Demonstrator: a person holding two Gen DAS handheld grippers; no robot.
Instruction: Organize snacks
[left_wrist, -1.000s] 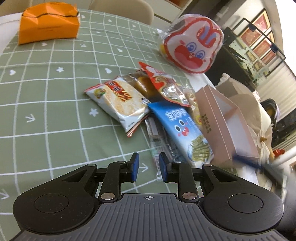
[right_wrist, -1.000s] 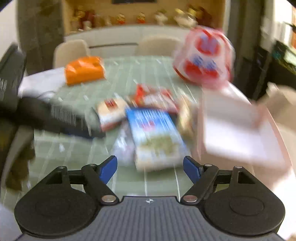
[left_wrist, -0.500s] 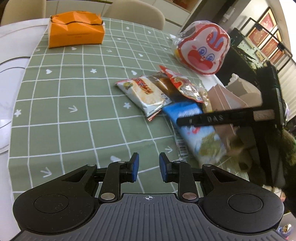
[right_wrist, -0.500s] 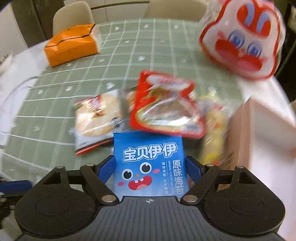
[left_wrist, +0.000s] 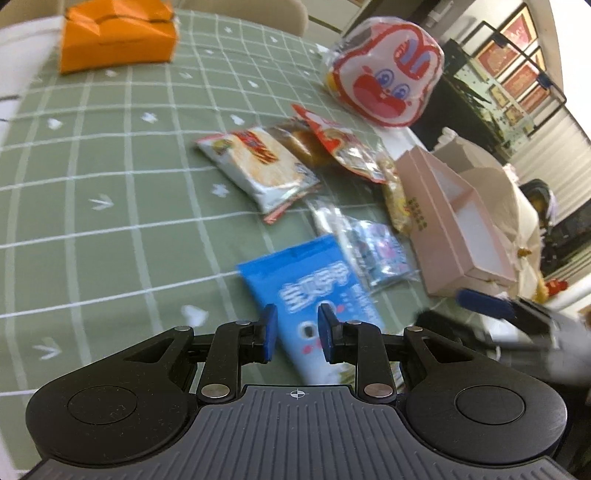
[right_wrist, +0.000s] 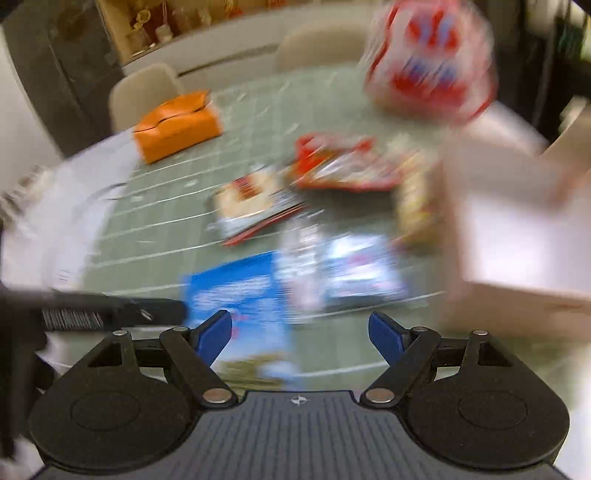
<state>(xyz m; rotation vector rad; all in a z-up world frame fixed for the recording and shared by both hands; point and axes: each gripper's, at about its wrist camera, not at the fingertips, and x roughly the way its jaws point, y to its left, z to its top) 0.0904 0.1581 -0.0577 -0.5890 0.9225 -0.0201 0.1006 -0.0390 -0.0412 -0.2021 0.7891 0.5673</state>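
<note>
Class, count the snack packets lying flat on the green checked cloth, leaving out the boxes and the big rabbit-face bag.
6, possibly more hidden: blue seaweed packet nearest, clear packet beside it, white cracker packet, brown bun, red packet, yellow packet against the pink box.

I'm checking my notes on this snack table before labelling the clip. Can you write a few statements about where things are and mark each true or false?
1. The blue seaweed packet lies flat on the green checked tablecloth. True.
2. The pink box already holds several snacks. False: the part of its inside that shows is bare.
3. The orange box sits at the far side, apart from the snack pile. True.
4. The right hand-held gripper is clamped on the blue packet. False: its jaws stand wide apart, gripping nothing.
5. The rabbit-face bag is inside the pink box. False: it stands on the table beyond it.
</note>
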